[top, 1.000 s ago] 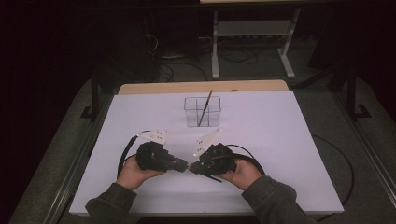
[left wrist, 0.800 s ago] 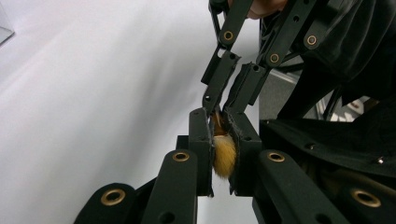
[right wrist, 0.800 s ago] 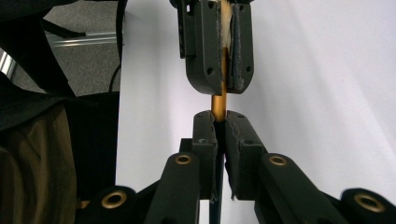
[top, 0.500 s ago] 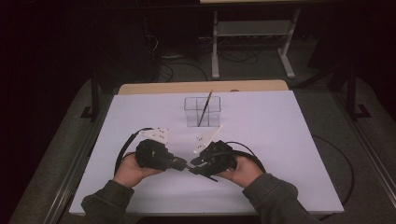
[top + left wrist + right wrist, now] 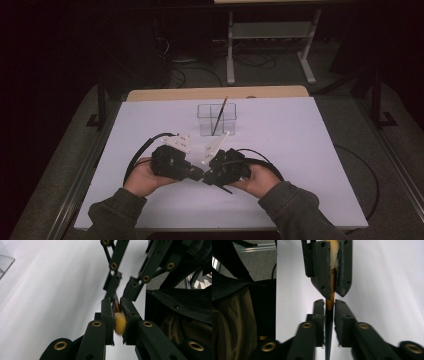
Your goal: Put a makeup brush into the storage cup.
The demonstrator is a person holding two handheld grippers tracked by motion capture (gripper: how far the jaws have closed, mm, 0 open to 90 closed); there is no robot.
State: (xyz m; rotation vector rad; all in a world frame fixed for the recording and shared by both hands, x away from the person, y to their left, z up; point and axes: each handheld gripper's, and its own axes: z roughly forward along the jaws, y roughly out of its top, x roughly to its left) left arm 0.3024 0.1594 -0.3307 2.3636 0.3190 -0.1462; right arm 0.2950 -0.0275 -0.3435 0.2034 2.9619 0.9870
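Observation:
A small paintbrush is held between my two grippers, which meet tip to tip low over the white table point(image 5: 300, 150). My left gripper point(image 5: 116, 302) is shut on its yellow bristle tuft point(image 5: 120, 324). My right gripper point(image 5: 329, 302) is shut on the brush's dark handle point(image 5: 329, 322), just behind the orange ferrule point(image 5: 331, 290). In the high view the left gripper point(image 5: 196, 173) and the right gripper point(image 5: 206, 177) sit at the table's near middle, each in a hand. A clear divided container point(image 5: 216, 120) stands beyond them with a thin dark brush point(image 5: 220, 114) leaning in it.
Black cables point(image 5: 137, 160) loop from both grippers across the table. White tags point(image 5: 181, 142) stick up from the gripper tops. Beyond the table's wooden far edge point(image 5: 215, 93) are a dark floor, cables and a metal stand point(image 5: 270, 35).
Both hands have drifted slightly farther onto the table. The grippers stay tip to tip on the brush.

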